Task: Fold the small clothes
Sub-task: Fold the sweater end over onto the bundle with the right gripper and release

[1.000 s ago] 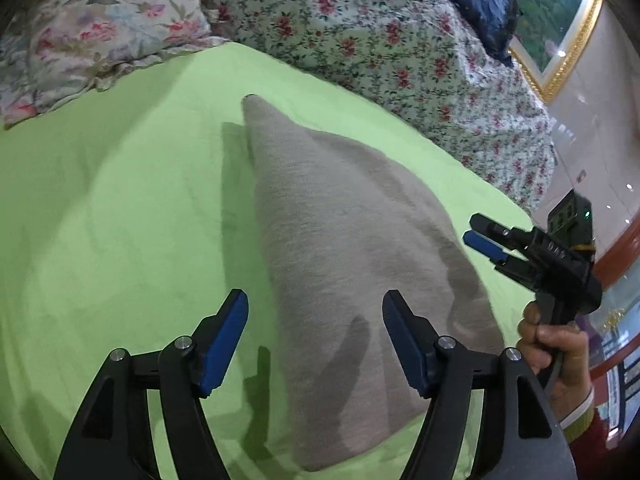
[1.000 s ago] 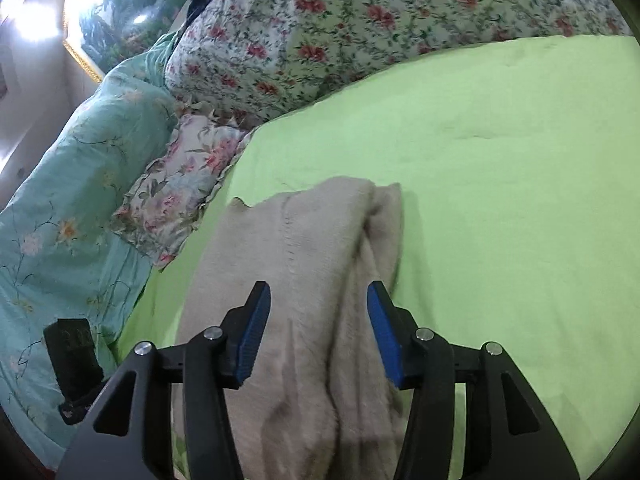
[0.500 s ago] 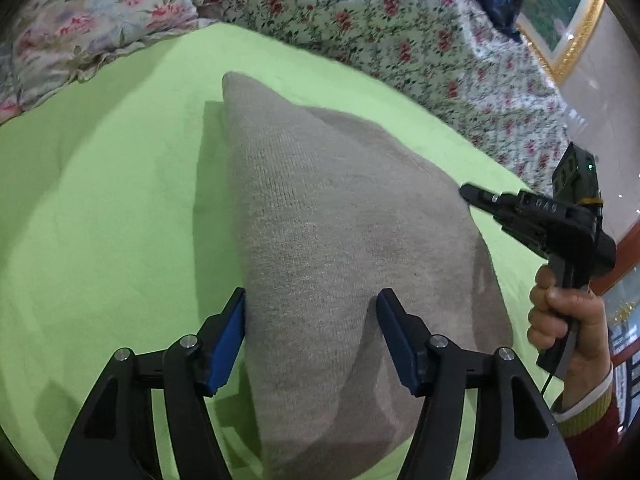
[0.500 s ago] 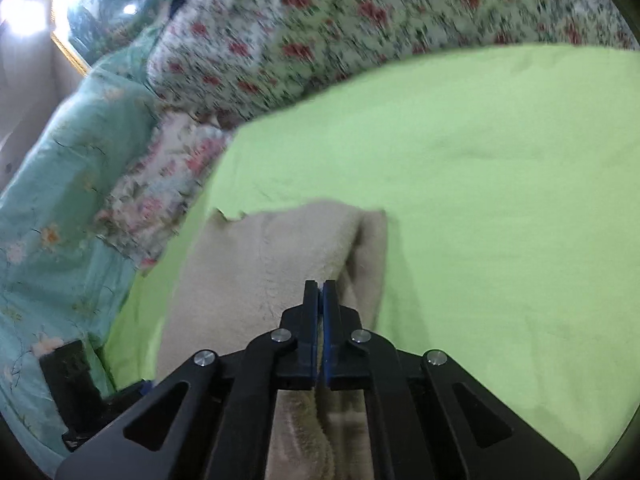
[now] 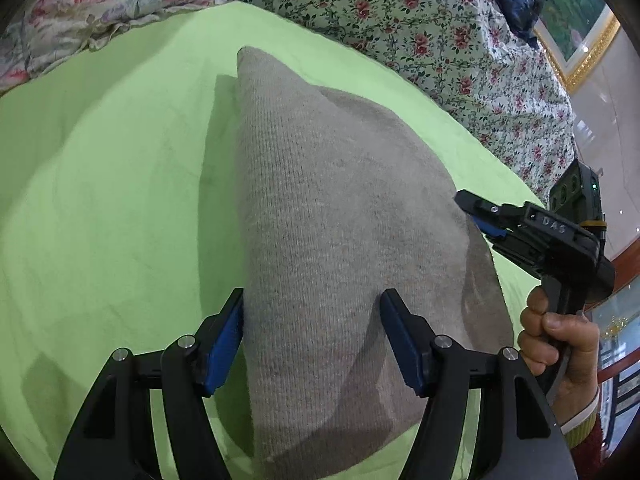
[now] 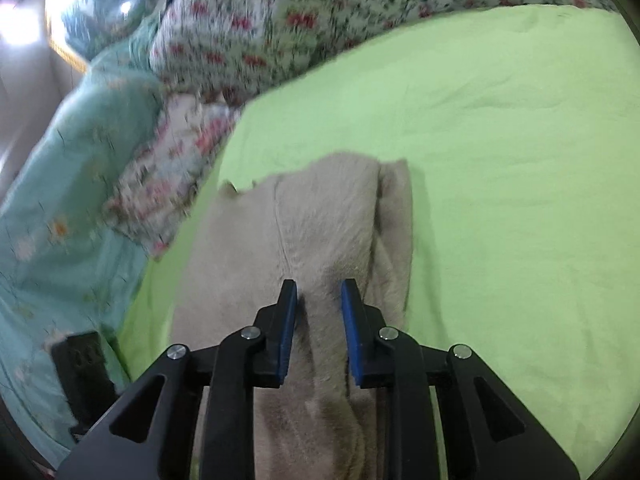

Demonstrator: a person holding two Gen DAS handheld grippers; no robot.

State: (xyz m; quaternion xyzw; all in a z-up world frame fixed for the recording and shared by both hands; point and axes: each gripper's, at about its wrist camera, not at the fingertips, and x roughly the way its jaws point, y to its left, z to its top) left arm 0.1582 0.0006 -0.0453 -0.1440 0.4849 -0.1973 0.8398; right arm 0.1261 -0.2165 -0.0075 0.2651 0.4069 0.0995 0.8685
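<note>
A beige knit garment [image 5: 340,220] lies folded in a long tapered shape on the green bed sheet [image 5: 100,180]. My left gripper [image 5: 312,336] hovers low over its near end with the jaws wide and parting slightly. The left pad sits at the folded edge and the right pad over the cloth, neither pinching it. In the right wrist view the garment [image 6: 320,220] shows a seam and a doubled right edge. My right gripper [image 6: 318,304] is just above it, jaws a narrow gap apart and opening, with cloth showing between the pads. From the left wrist view the right gripper [image 5: 476,216] is at the garment's right edge, held by a hand [image 5: 560,332].
A floral quilt [image 5: 400,20] and a floral pillow [image 5: 100,0] border the far side of the sheet. A teal blanket [image 6: 60,200] lies along the left in the right wrist view. A gold-framed picture [image 5: 576,20] hangs beyond the bed.
My left gripper came forward and down until its jaws straddle the garment's near end. My right gripper snapped shut, then parted a little, and sank toward the cloth.
</note>
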